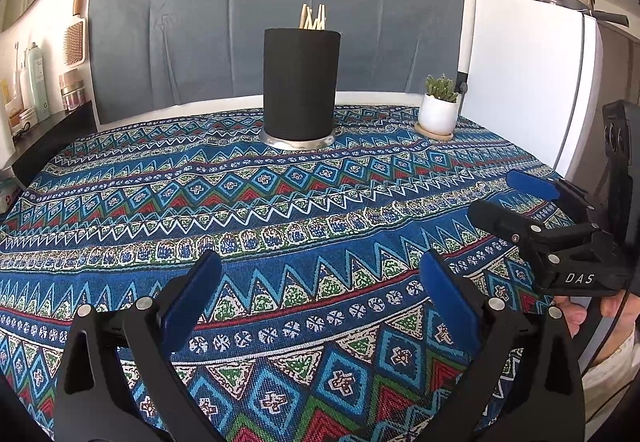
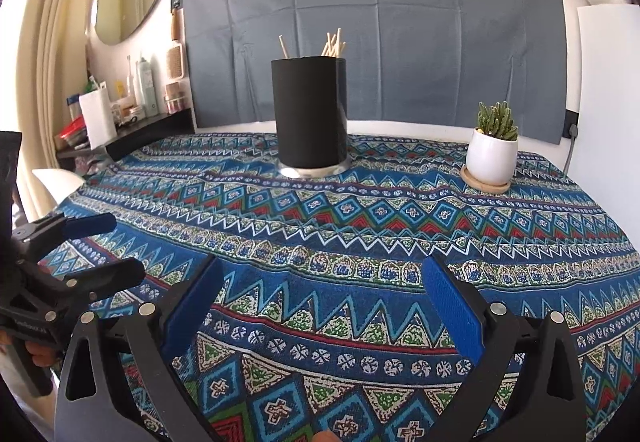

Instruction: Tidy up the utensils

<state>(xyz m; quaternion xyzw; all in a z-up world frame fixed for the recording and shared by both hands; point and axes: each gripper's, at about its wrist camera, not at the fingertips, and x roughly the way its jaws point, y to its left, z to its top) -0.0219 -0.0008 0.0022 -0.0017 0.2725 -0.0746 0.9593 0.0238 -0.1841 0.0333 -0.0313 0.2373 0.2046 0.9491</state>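
A black cylindrical utensil holder (image 1: pixel 300 85) (image 2: pixel 309 111) stands upright on a shiny round base at the far middle of the table. Several wooden chopsticks (image 1: pixel 313 17) (image 2: pixel 333 43) stick out of its top. My left gripper (image 1: pixel 320 278) is open and empty, hovering over the near part of the patterned tablecloth. My right gripper (image 2: pixel 322 278) is open and empty too, low over the near edge. The right gripper also shows in the left wrist view (image 1: pixel 516 197), the left one in the right wrist view (image 2: pixel 116 246). No loose utensil lies on the cloth.
A small cactus in a white pot (image 1: pixel 439 109) (image 2: pixel 493 151) sits on a wooden coaster at the far right. A white fridge (image 1: pixel 528 81) stands right of the table. A shelf with bottles (image 2: pixel 132 97) is at the left. A grey cloth (image 1: pixel 276 1) hangs behind.
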